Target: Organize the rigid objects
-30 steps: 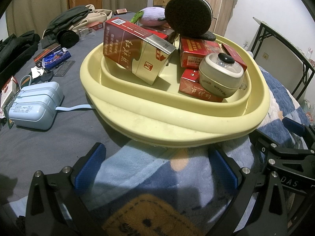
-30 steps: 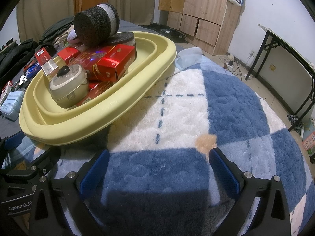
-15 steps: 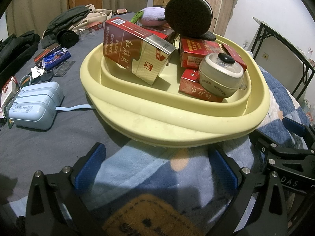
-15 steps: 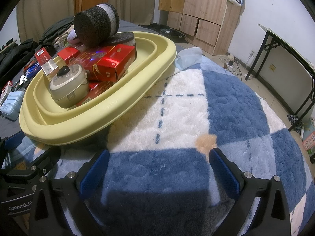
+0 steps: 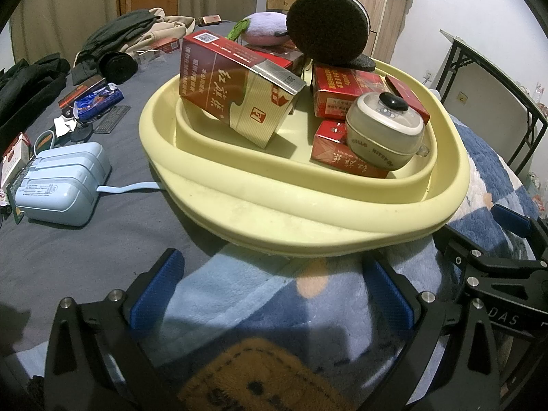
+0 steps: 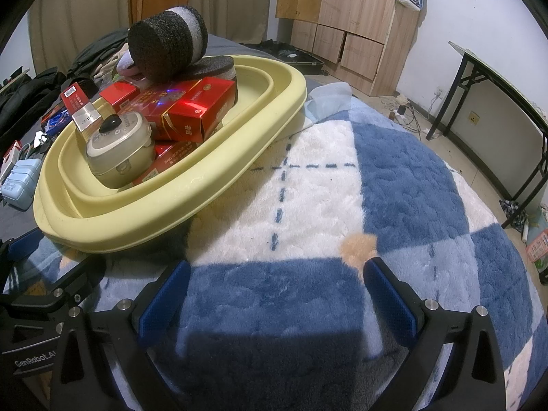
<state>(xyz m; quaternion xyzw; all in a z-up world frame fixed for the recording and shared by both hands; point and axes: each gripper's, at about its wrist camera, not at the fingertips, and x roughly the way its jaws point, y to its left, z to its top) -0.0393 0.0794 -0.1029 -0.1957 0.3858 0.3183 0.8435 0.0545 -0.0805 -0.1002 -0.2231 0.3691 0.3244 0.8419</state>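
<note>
Yellow basin [image 5: 308, 205] held red boxes [image 5: 236, 102] and a small pot [image 5: 383, 137], left gripper [image 5: 274, 287] and right gripper [image 6: 277, 294] jaws wide, empty, over blanket [image 6: 394, 178].

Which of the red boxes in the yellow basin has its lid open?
The big red box at the basin's left side: its silver-edged flap is lifted. The other red boxes look closed.

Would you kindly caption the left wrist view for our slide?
Open left gripper facing a yellow basin holding red boxes and a small cooker-shaped container.
</note>
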